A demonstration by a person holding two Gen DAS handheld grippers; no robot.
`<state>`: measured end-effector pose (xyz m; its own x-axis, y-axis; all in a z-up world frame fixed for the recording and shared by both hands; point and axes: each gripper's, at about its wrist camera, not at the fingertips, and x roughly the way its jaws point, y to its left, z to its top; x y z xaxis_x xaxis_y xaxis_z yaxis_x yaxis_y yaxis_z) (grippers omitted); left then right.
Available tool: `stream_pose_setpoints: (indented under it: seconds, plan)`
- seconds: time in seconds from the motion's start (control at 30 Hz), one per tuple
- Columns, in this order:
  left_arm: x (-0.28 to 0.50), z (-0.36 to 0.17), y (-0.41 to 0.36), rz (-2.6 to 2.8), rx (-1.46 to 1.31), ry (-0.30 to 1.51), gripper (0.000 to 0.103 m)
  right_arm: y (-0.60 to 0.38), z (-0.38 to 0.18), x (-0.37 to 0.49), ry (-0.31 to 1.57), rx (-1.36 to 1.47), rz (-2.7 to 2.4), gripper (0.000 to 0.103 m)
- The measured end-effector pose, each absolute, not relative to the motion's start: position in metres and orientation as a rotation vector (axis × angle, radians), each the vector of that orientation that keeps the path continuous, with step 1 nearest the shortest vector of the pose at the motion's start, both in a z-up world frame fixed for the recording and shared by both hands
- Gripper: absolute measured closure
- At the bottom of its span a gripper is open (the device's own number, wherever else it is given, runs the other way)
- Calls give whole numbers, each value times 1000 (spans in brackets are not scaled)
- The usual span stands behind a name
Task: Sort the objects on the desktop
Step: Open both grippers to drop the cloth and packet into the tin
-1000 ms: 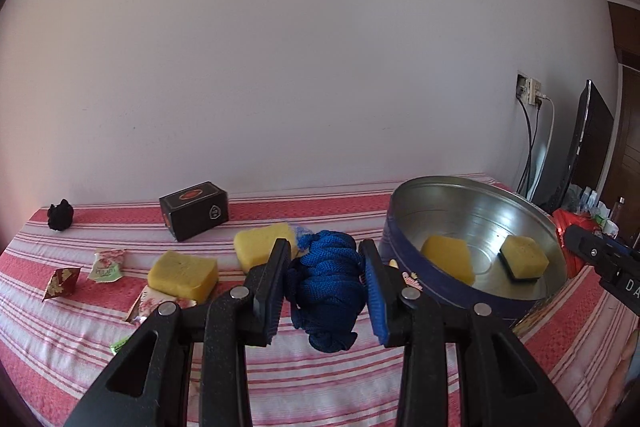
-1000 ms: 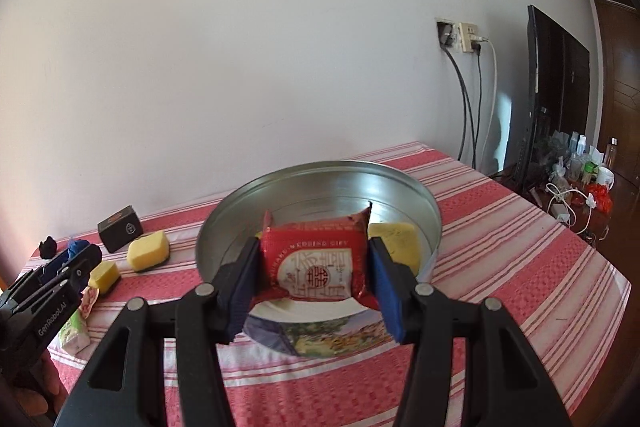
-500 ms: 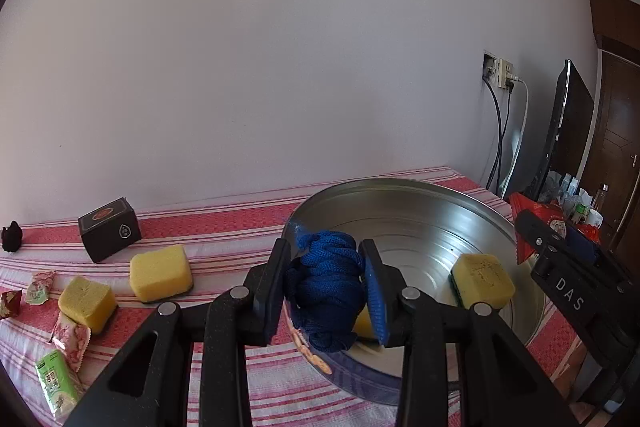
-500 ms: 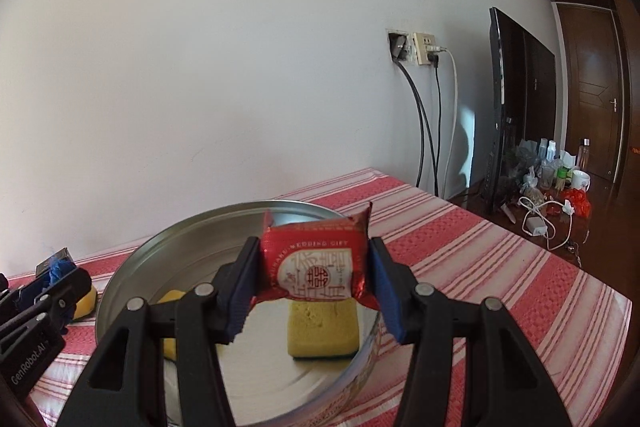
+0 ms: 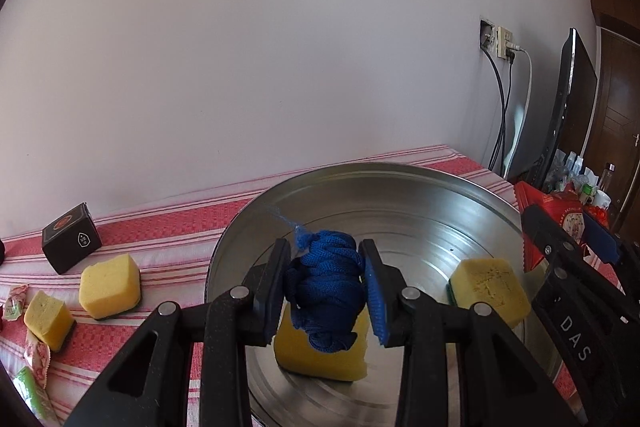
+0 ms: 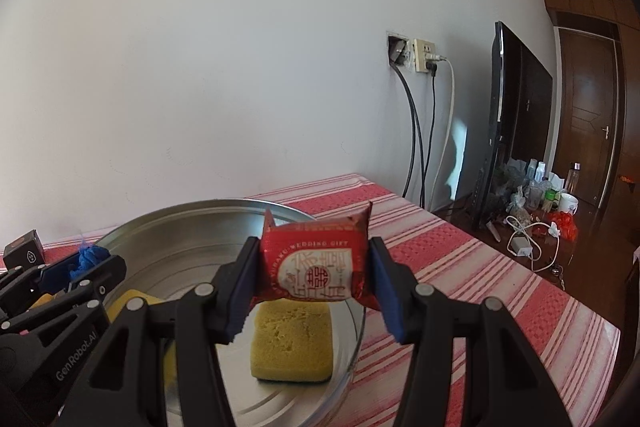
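left wrist view: left gripper [image 5: 326,289] clamped on blue rope bundle [image 5: 325,289], held over the round metal tin [image 5: 400,175]
in tin: two yellow sponges, one under the bundle [image 5: 320,353], one to its right [image 5: 490,289]
left of tin on striped cloth [image 5: 168,231]: two more sponges [image 5: 109,285], snack packets [image 5: 38,357], black box [image 5: 71,237] further back
right wrist view: right gripper [image 6: 314,287] clamped on red snack packet [image 6: 316,261], over the tin's right side above a sponge [image 6: 292,343]
far: wall socket [image 6: 420,55], cables
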<state>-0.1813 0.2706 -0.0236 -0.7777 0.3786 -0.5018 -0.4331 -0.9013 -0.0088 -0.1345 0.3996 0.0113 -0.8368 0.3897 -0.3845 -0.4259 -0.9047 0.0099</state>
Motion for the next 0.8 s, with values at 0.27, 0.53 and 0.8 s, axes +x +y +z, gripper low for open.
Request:
stream_pose_setpoints:
  seconds: [0.27,0.53,0.8]
  plan:
    - [-186,-31,270,2632,-734,162,65,399,4,-141,157,-573,2697,43]
    - [-176,-25,261,2719,-643,149,17,396,12,-122,176,-397,2704,9]
    - [-175,-25,260,2725,-620,132,15,399,18,-118,169,-301,2660,2]
